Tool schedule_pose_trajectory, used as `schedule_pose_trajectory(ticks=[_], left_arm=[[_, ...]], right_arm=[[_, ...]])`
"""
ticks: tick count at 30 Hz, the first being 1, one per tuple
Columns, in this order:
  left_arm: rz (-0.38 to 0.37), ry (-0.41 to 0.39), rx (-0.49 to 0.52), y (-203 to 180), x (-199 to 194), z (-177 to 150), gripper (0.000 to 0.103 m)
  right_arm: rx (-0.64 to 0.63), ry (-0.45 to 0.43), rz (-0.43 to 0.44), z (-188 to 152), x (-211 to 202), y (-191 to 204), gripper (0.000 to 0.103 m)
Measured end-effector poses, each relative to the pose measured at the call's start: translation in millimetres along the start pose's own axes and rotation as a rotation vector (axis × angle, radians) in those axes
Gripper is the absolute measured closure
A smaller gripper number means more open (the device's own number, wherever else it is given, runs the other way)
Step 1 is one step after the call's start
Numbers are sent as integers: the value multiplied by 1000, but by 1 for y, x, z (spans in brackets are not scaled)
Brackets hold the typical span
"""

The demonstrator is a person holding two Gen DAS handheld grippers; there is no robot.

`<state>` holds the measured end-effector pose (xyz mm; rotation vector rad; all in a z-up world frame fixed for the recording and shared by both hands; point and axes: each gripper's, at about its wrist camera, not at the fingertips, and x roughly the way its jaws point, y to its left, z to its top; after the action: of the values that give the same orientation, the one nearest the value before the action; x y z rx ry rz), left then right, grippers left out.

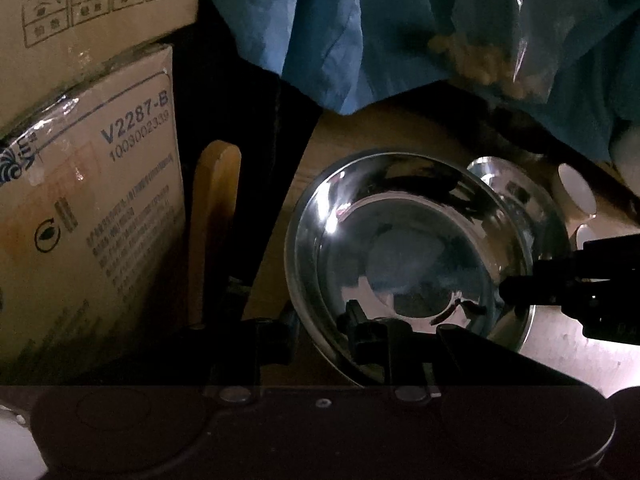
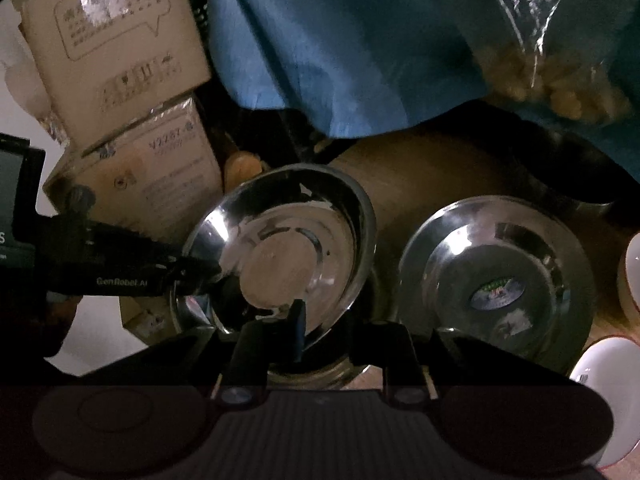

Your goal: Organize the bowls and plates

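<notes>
1. Left gripper [image 1: 320, 320]: black two-finger tool held by the person, straddling the near-left rim of the top bowl. From the right wrist view its tips meet at that rim. I cannot tell whether the pads clamp it.
2. Right gripper [image 2: 340, 320]: matching black tool, one finger inside the bowl's near wall and the other clear outside it with a gap showing. It reads as loosened, not clenched.
3. Shiny round stainless-steel bowl [image 2: 280, 252]: the task's thing, near the counter's front-left part. It is tilted and sits partly inside a second steel bowl [image 2: 188, 312] of like shape, whose rim shows beneath it.
4. Brown wooden counter [image 2: 420, 168]: carries all the dishes.
5. Flat stainless-steel plate with an oval sticker [image 2: 496, 276]: just right of the nested pair, and apart from it.
6. Two white ceramic bowls with red rims [image 2: 600, 380]: at the counter's right edge.
7. Printed cardboard cartons [image 1: 92, 208]: stacked beyond the left edge.
8. Blue cloth [image 2: 320, 60] and clear plastic bag of pale lumps [image 2: 552, 68]: along the far edge.
9. Step in hand, by judgement: seating the top bowl into the lower one.
10. Next move calls for levelling the bowl so it nests. Both tools then need to back off its rim without dragging it.
</notes>
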<state>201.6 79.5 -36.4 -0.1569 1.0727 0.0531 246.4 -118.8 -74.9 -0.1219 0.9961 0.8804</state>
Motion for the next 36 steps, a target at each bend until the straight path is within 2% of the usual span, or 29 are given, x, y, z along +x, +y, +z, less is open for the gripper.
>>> schedule_pose_trajectory(ticks=[7, 16, 22, 28, 33, 36], left_arm=[[13, 47, 36, -8, 4, -3, 75], [23, 87, 56, -13, 11, -2, 73], [27, 95, 70, -16, 14, 0, 70], [52, 87, 67, -14, 12, 5, 56], [73, 64, 70, -15, 8, 10, 34], [87, 40, 79, -19, 5, 16, 21]], right_arm=[[-9, 79, -1, -1, 9, 1, 77], [1, 121, 4, -4, 14, -3, 71], [-1, 116, 2, -3, 13, -5, 68], [-10, 121, 2, -2, 14, -4, 58], [-22, 137, -8, -2, 15, -4, 47], [-16, 115, -15, -1, 12, -7, 35]])
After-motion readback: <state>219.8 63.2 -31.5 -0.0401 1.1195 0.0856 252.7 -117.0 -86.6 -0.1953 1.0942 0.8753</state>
